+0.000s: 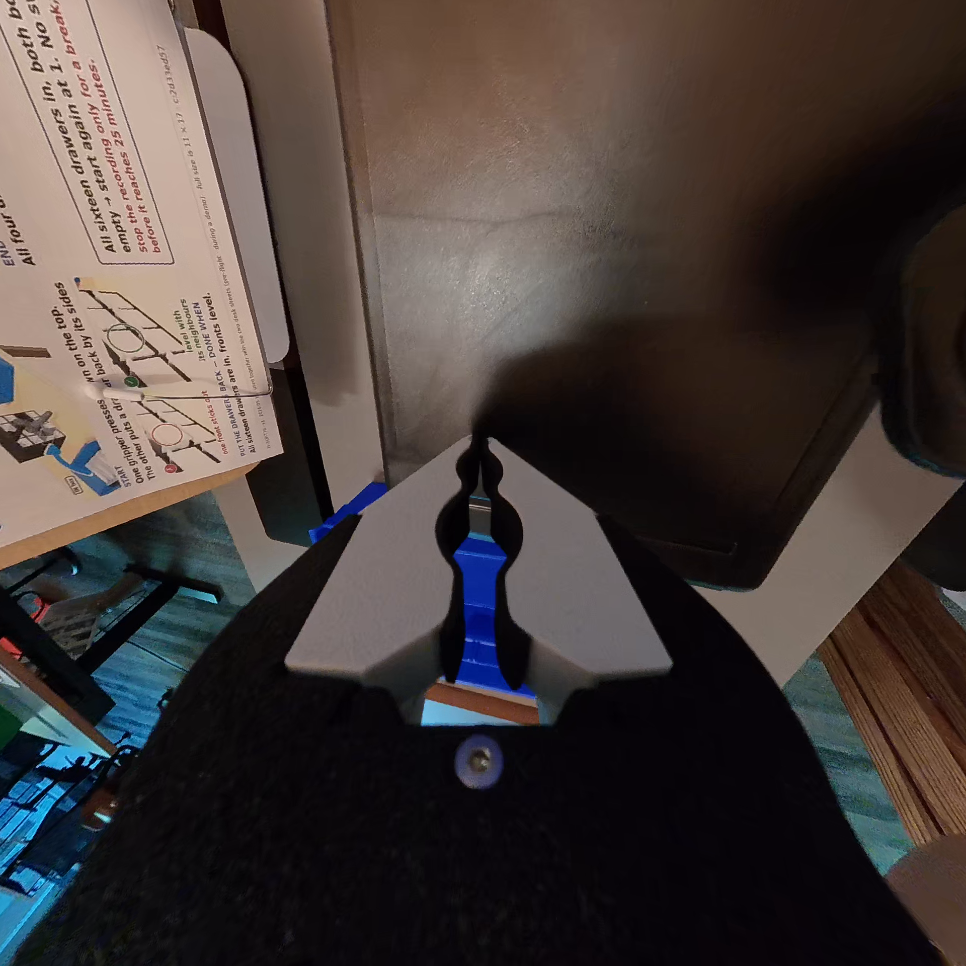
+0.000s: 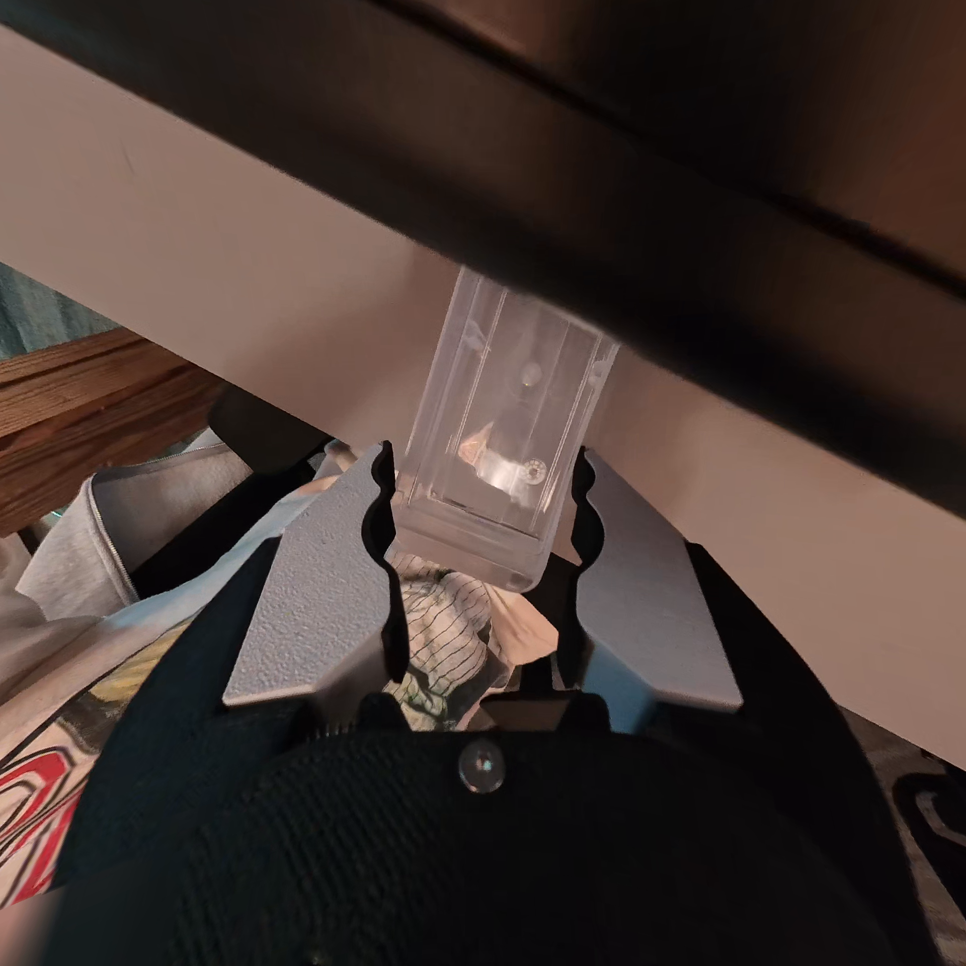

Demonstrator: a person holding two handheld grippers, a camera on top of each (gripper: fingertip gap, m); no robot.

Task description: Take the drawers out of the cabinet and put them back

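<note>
Your right hand-held gripper [image 2: 481,502] grasps a clear drawer [image 2: 502,444] half out of the dark cabinet [image 2: 575,183] on the white desk [image 2: 157,219], the clenched left hand-held gripper [image 1: 480,444] pressing the cabinet top, so the next move is probably a level slide; clothes [image 2: 444,643] lie below.

Drawer [image 2: 494,444] clear; cabinet [image 1: 601,261] black; tongs [image 2: 481,502] grey with black pads; blue block [image 1: 478,617]; striped cloth [image 2: 444,622].
</note>
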